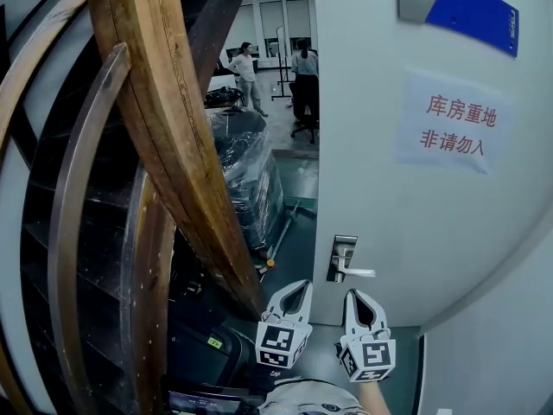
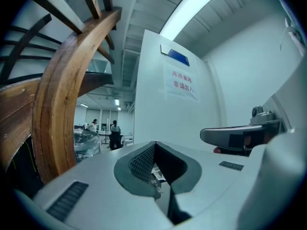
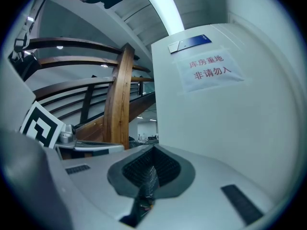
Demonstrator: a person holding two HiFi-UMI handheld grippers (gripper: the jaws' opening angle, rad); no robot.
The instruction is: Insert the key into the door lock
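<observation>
Pinches, in the left gripper (image 2: 156,178), what looks like the key (image 2: 154,174): a small silvery sliver sunk low between the ribbed pads, jaws clenched on it, little of it showing. Shows the right gripper (image 3: 147,178) clamped pad against pad, nothing made out between. Places both grippers just below the door handle (image 1: 354,271), the left one below and to its left, the right one straight beneath, neither touching it. Judging by its look, handles as light, thin, stiff metal, smooth enough to swivel or slide in a pinch; best taken by the flat bow, blade left free and in line with the jaws. Calls for little force but close aim, since a tilted blade would likely bind at the slot. Puts the lock, presumably, in the steel plate (image 1: 339,258) behind the handle; cannot make out the keyhole itself. Farther out from the handle: the white door (image 1: 406,223) around it, a paper notice (image 1: 454,124) up and to its right, a blue sign (image 1: 473,9) higher yet, curved wooden beams (image 1: 164,128) off to its left, two people (image 1: 246,67) far beyond.
</observation>
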